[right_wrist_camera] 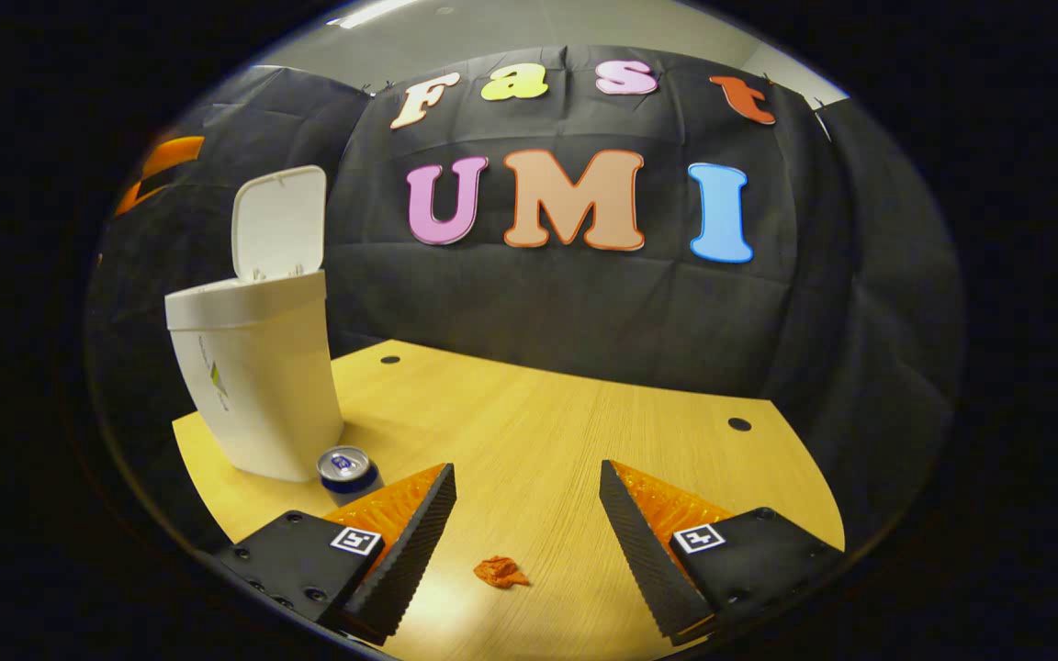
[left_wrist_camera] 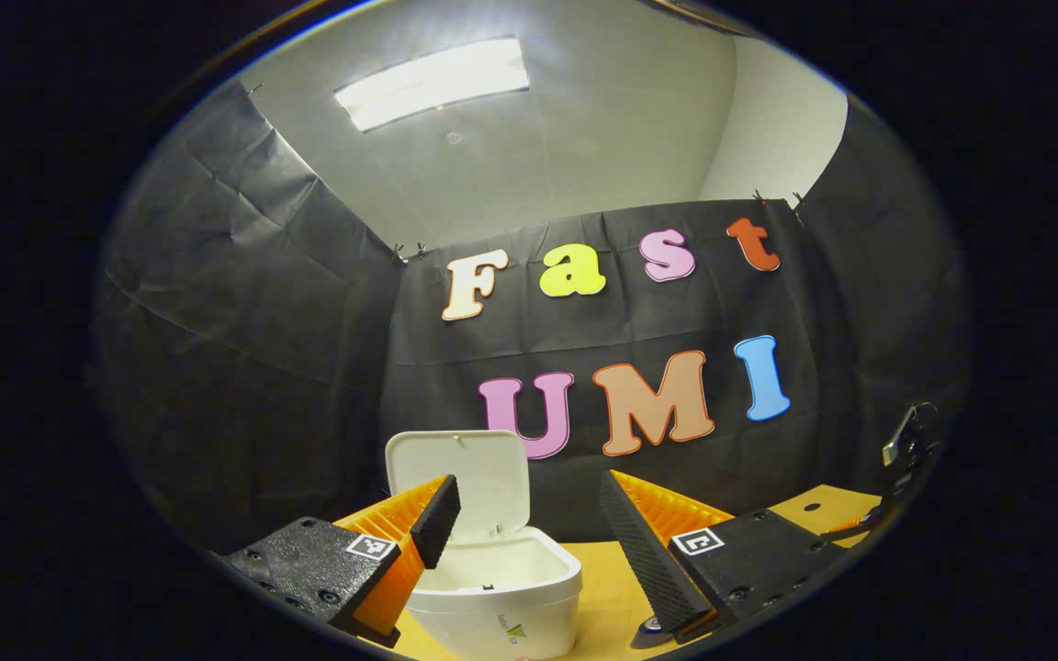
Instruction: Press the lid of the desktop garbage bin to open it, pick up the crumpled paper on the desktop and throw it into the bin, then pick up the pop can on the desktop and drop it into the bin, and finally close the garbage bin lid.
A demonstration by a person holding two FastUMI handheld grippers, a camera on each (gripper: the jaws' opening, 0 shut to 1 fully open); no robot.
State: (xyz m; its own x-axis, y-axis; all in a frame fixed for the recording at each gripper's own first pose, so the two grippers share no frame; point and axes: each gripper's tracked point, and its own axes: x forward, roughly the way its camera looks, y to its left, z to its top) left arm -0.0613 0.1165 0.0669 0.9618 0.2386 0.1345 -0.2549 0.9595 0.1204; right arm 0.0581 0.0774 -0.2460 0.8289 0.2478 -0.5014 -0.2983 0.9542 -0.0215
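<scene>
In the right gripper view, the bin (right_wrist_camera: 258, 386) stands on the table (right_wrist_camera: 584, 431) at the left, the can (right_wrist_camera: 345, 470) just before it, the paper (right_wrist_camera: 500, 571) nearer, to the right.

**What we cannot make out**

In the left gripper view we see the garbage bin (left_wrist_camera: 501, 597) cut off at the bottom edge, its left rim hidden behind a finger (left_wrist_camera: 435, 521). We cannot see down to the bin's floor. In the right gripper view the pop can (right_wrist_camera: 346, 470) is partly hidden behind a finger (right_wrist_camera: 405, 546), and the bin's logo (right_wrist_camera: 215, 386) is too small for us to read.
</scene>
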